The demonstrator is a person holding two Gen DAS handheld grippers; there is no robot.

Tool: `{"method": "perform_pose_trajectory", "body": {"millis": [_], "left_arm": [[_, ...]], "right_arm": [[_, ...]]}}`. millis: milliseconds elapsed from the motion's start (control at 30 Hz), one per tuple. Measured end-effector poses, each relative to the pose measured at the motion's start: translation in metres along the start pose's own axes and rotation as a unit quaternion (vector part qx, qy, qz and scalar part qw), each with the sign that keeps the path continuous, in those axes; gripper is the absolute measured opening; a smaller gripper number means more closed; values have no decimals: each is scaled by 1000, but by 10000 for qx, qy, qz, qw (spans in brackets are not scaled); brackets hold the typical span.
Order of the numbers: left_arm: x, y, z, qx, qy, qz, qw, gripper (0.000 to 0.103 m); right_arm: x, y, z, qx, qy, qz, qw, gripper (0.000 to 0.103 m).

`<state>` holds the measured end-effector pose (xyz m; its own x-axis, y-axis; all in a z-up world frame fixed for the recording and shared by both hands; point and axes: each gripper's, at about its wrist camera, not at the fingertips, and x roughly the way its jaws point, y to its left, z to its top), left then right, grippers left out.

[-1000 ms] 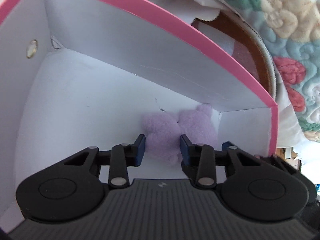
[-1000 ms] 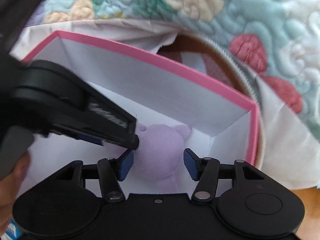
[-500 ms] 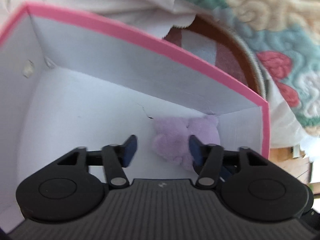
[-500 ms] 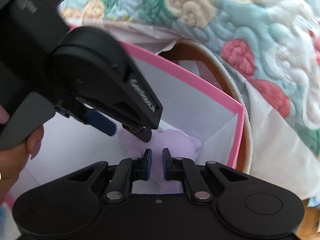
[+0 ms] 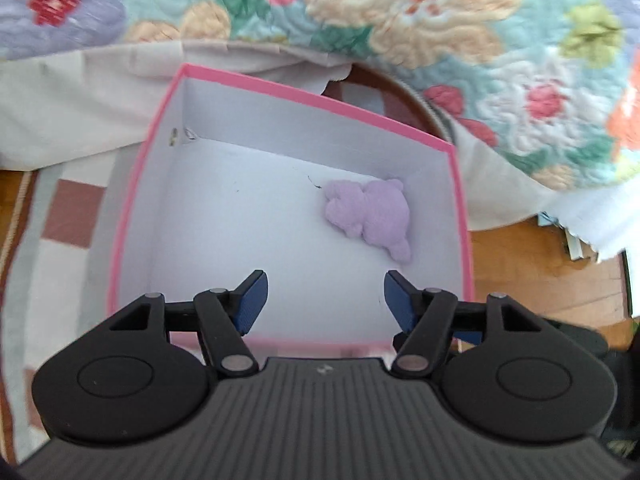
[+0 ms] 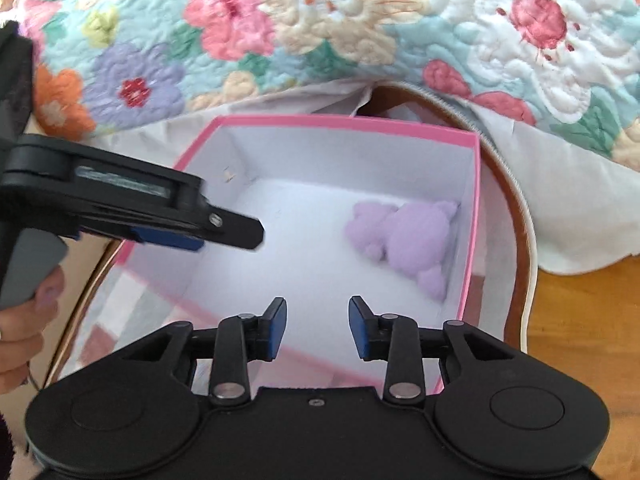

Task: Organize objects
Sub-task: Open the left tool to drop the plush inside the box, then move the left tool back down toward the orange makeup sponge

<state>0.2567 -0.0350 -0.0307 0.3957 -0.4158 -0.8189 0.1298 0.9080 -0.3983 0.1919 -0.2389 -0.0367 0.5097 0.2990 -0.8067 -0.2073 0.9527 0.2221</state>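
We see a fuzzy lilac plush toy (image 5: 370, 214) lying in the far right corner of a square cardboard box (image 5: 316, 98), smooth white inside with a pink rim. Our left gripper (image 5: 325, 296) hovers above it, jaws spread wide and holding nothing; our right gripper (image 6: 318, 326) is parted too, also bare. A puffy quilted floral blanket (image 6: 320, 20) lies beyond.

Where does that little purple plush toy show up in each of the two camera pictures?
Left wrist view: the plush toy lies right of centre, on the floor of the pink box, near its far right corner.
Right wrist view: the plush toy lies right of centre, close to the box's right wall.
Shared landmark: the pink rim of the box, with the floral quilt behind it.
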Motion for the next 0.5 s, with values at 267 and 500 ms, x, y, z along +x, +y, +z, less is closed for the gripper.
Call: {"method": "perform_pose_trajectory", "body": {"millis": [267, 500], "left_arm": [[-75, -20, -34, 702, 167, 408, 9966, 66], [-121, -23, -55, 829, 282, 532, 9947, 66]], "right_arm": [[-65, 36, -2, -309, 40, 97, 9995, 46], [-98, 63, -13, -509, 375, 401, 9972, 47]]}}
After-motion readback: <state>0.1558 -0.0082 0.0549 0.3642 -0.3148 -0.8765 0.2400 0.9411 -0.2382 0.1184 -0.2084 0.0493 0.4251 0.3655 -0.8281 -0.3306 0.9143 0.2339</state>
